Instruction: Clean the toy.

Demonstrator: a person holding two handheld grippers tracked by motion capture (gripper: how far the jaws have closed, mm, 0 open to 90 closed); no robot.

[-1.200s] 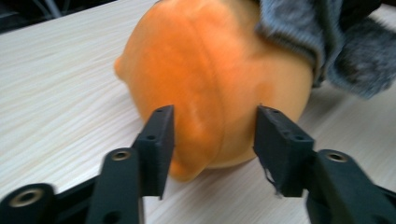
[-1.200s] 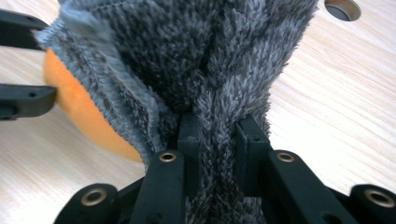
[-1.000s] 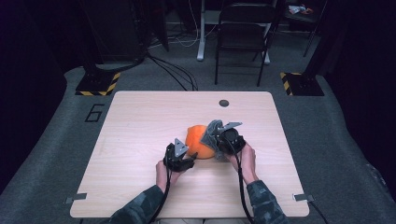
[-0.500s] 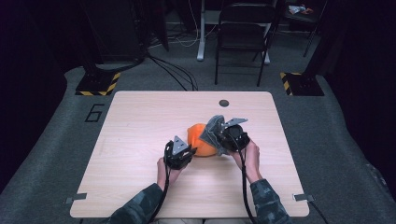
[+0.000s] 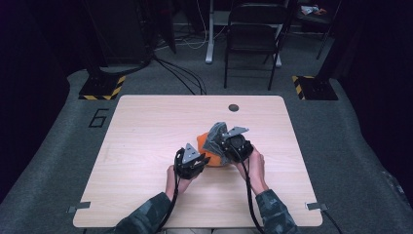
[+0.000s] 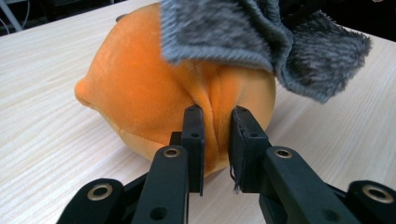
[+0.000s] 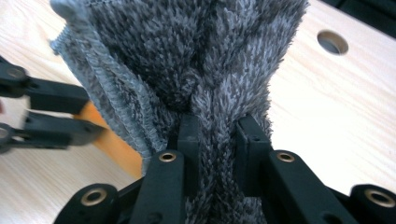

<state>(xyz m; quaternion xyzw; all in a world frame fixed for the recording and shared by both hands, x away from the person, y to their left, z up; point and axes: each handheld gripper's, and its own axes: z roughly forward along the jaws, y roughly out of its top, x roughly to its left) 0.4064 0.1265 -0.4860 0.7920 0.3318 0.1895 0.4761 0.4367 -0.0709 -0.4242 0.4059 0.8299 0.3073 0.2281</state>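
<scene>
High view puts the left gripper (image 5: 194,161) just left of the orange plush toy (image 5: 208,152) near the middle of the wooden table (image 5: 146,126), pinching a fold of its fabric; beside it, the right gripper (image 5: 229,142) clamps a grey fuzzy cloth (image 5: 214,136) draped over it.

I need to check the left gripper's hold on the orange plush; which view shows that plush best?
The left gripper view: the orange plush sits close, its fabric pinched between the jaws. The high view shows it small, partly under the grey cloth. The right gripper view shows an orange sliver.
</scene>
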